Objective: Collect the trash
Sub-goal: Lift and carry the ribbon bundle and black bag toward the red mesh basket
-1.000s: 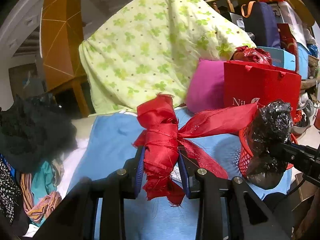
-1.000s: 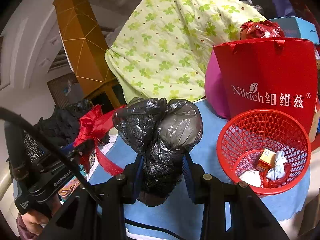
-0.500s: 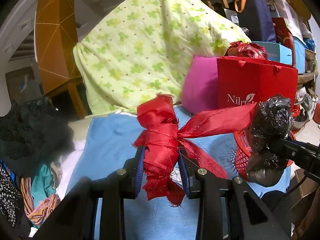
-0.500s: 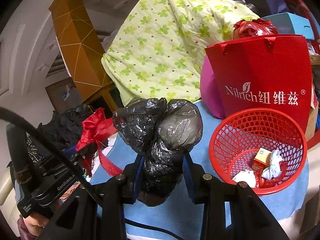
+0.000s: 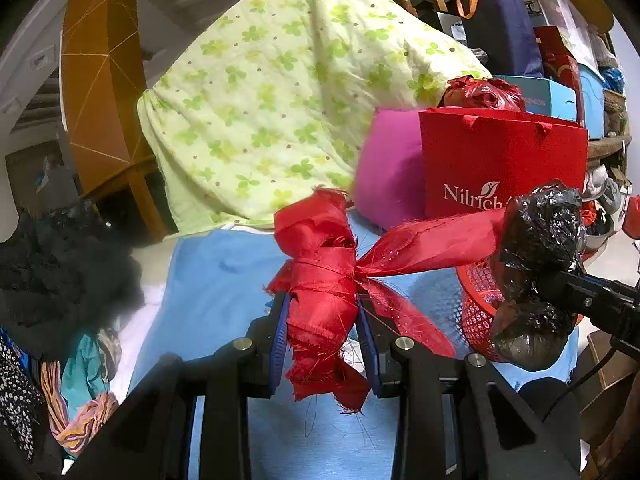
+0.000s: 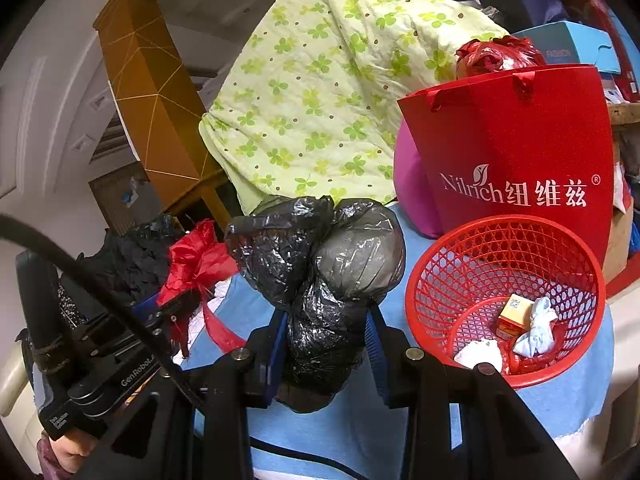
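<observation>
My left gripper [image 5: 323, 334] is shut on a frayed red ribbon bow [image 5: 320, 280], held above the blue cloth [image 5: 224, 272]; one tail stretches right. My right gripper [image 6: 326, 338] is shut on a crumpled black plastic bag [image 6: 316, 260], held up just left of the red mesh basket [image 6: 460, 268]. The same bag [image 5: 536, 264] shows at the right of the left wrist view, in front of the basket [image 5: 476, 312]. The red bow [image 6: 196, 260] and left gripper body show at the left of the right wrist view. The basket holds a small orange box [image 6: 512, 314] and white crumpled papers [image 6: 536, 328].
A red paper bag [image 6: 520, 152] stands right behind the basket, with a pink cushion [image 5: 388, 172] and a green clover quilt [image 5: 280, 92] beyond. Dark and patterned clothes [image 5: 52, 264] lie at the left. Boxes and bags [image 5: 552, 60] are stacked at the far right.
In the left wrist view the scene has slid left a little. The basket and red bag sit further left in the right wrist view. Both grips look unchanged.
</observation>
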Action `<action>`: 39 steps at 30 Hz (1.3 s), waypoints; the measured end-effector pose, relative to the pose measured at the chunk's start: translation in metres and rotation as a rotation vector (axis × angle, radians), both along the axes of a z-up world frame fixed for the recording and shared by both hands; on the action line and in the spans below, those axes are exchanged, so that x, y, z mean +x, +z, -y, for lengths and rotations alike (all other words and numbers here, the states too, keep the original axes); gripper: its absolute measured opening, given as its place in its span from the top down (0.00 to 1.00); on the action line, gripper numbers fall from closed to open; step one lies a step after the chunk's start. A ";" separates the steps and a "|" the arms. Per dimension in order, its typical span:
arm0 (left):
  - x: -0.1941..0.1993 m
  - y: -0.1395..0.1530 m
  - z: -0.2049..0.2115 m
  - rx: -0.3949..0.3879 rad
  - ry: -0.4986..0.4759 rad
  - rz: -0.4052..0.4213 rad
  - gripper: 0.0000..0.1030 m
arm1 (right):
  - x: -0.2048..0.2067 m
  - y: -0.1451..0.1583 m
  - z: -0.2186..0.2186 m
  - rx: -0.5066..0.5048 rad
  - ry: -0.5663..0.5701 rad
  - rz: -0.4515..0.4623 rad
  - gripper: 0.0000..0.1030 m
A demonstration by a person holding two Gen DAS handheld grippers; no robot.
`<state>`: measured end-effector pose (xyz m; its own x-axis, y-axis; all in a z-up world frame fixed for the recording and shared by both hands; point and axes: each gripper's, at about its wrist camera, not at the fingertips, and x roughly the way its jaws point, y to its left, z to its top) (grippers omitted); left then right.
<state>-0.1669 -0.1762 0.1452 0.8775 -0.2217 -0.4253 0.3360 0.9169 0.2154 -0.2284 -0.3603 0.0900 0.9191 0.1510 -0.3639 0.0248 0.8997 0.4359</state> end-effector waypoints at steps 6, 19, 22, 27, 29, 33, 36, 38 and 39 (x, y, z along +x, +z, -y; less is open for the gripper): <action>0.000 -0.002 0.006 0.008 -0.011 -0.006 0.67 | -0.003 -0.001 0.003 0.009 -0.014 0.000 0.62; 0.002 -0.010 0.023 0.025 -0.030 -0.024 0.67 | -0.007 -0.004 0.014 0.032 -0.040 -0.007 0.62; 0.002 -0.011 0.026 0.028 -0.034 -0.029 0.67 | -0.007 -0.006 0.017 0.039 -0.043 -0.009 0.62; 0.001 -0.012 0.030 0.035 -0.039 -0.028 0.67 | -0.010 -0.007 0.023 0.045 -0.048 -0.007 0.62; 0.000 -0.013 0.032 0.039 -0.042 -0.027 0.67 | -0.010 -0.008 0.025 0.049 -0.049 -0.006 0.62; 0.000 -0.014 0.034 0.044 -0.047 -0.028 0.67 | -0.010 -0.009 0.028 0.054 -0.053 -0.008 0.62; -0.001 -0.014 0.037 0.051 -0.051 -0.025 0.67 | -0.011 -0.011 0.031 0.060 -0.057 -0.008 0.62; 0.000 -0.014 0.038 0.051 -0.055 -0.029 0.67 | -0.012 -0.011 0.033 0.064 -0.060 -0.007 0.62; 0.000 -0.014 0.038 0.052 -0.056 -0.029 0.67 | -0.013 -0.011 0.034 0.065 -0.061 -0.007 0.62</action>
<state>-0.1673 -0.2144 0.1308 0.8515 -0.2467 -0.4628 0.3929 0.8845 0.2514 -0.2413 -0.3945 0.0788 0.9248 0.1188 -0.3615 0.0816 0.8660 0.4933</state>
